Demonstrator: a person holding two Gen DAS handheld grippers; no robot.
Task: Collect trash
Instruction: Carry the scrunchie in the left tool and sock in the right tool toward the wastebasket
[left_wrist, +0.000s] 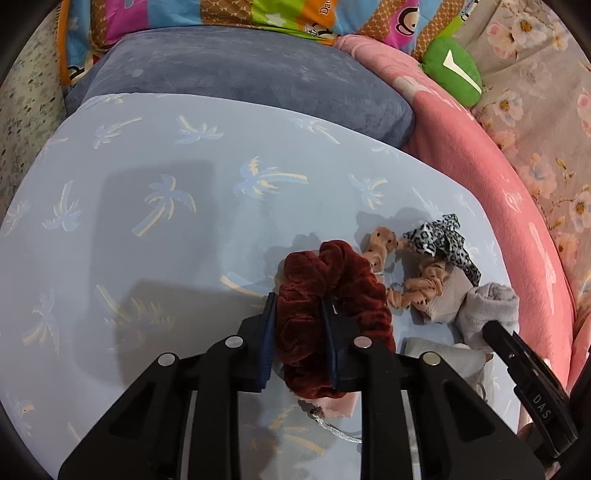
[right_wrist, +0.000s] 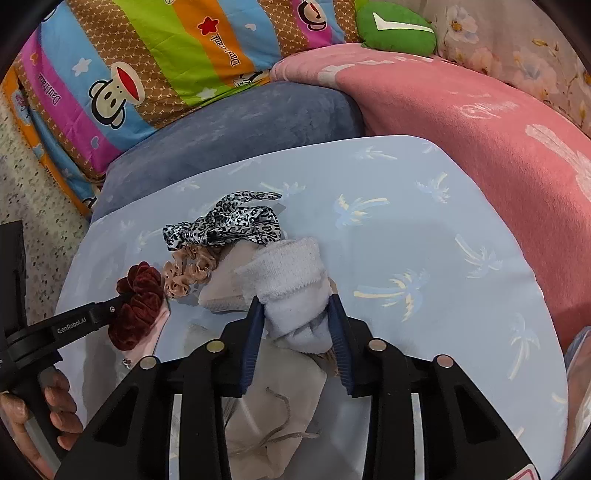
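Now left fingers (left_wrist: 299, 314) pinch the red scrunchie (left_wrist: 332, 295), right fingers (right_wrist: 295, 314) pinch the rolled sock (right_wrist: 291, 280) above a drawstring pouch (right_wrist: 273, 398).

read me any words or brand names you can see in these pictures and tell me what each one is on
"GenRobot.AI": left gripper, along its arm.
"DAS": right gripper, along its arm.
"Dau...": cartoon quilt, repeated beside the monkey faces; remaining letters too blurred.
Pink blanket: pale script, unreadable.

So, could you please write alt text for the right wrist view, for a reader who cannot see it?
The right tool is closed on a rolled white sock on a pale blue palm-print board. To its left, the left tool grips a dark red scrunchie, beside a tan scrunchie and a leopard-print scrunchie.
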